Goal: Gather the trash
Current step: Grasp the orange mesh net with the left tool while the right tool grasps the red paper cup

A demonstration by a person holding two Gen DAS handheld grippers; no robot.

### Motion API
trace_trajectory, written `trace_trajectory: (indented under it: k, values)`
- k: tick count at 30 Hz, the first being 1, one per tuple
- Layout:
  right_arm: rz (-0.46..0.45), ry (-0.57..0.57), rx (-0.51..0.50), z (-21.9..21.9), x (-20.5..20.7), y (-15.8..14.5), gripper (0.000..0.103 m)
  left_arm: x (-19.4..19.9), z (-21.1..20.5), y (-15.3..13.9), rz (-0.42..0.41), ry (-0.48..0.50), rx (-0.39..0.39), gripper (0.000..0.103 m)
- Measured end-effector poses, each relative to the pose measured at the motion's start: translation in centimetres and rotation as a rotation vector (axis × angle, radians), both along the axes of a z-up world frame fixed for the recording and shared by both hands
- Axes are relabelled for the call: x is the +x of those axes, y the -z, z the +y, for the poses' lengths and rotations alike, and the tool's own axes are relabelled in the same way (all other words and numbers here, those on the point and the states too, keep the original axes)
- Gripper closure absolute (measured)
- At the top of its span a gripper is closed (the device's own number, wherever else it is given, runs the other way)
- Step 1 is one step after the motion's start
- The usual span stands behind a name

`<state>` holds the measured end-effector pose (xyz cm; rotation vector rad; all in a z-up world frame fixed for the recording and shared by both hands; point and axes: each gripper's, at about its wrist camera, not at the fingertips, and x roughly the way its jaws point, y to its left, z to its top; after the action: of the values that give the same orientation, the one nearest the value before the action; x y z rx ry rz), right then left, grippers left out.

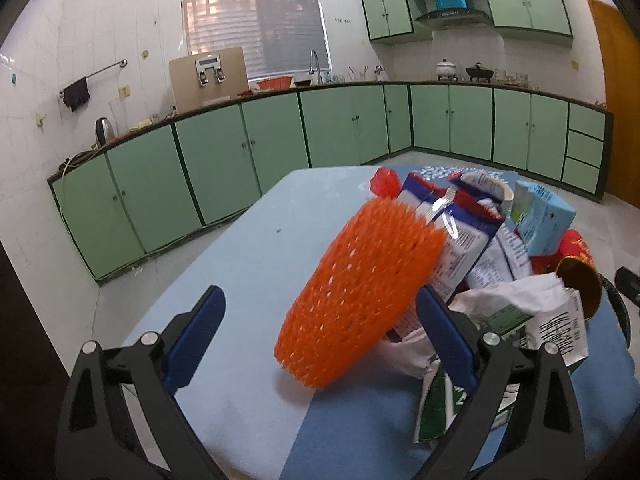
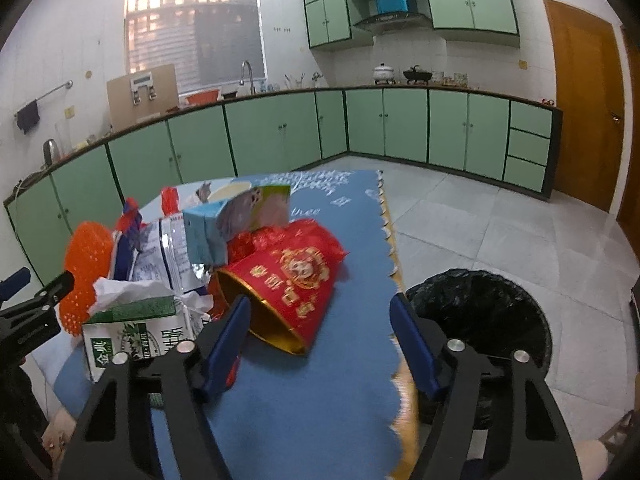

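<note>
Right tongs (image 2: 318, 320), spread and holding nothing, frame the gilt open mouth of a red paper cup with gold print (image 2: 286, 296); it lies on its side on the blue-clothed worktop (image 2: 352, 240), long axis running away and rightward. Left tongs (image 1: 320, 320), likewise released, flank an orange foam net sleeve (image 1: 356, 292). A black-lined bin (image 2: 480, 316) stands right of the worktop.

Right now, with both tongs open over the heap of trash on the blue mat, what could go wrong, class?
1. The orange foam net sleeve leans on the cartons; a nudge may topple it.
2. The red paper cup with gold rim lies on its side and could roll off the scalloped mat edge.
3. The black-lined bin sits below; drops may miss.
</note>
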<state>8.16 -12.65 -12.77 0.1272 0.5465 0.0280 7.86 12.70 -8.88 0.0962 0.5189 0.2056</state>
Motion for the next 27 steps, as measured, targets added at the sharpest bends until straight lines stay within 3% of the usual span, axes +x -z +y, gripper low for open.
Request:
trace_trajectory:
  k: [5,9,14,16,21,25,27]
  values:
    - [0.025,-0.016,-0.034,1.7,1.0,1.1,0.038,0.7,0.9,0.7,0.017,-0.004,-0.023,0.011]
    - [0.045,-0.004,-0.049,2.1,1.9,1.6,0.046,1.6,1.1,1.2,0.046,0.018,-0.043,0.021]
    - [0.076,-0.003,-0.045,1.6,2.8,1.9,0.066,2.0,0.8,1.3,0.056,0.034,-0.062,0.028]
    - [0.085,-0.016,-0.033,1.4,3.0,2.1,0.078,2.2,0.8,1.5,0.063,0.046,-0.072,0.037]
    - [0.086,-0.039,-0.030,1.7,3.1,2.3,0.093,2.6,1.0,1.8,0.077,0.067,-0.107,0.062]
    - [0.070,-0.044,-0.026,1.6,2.8,2.1,0.097,2.7,1.4,2.0,0.079,0.082,-0.146,0.085]
    - [0.058,-0.047,-0.027,1.5,2.6,1.8,0.098,2.6,1.5,2.0,0.071,0.085,-0.154,0.093]
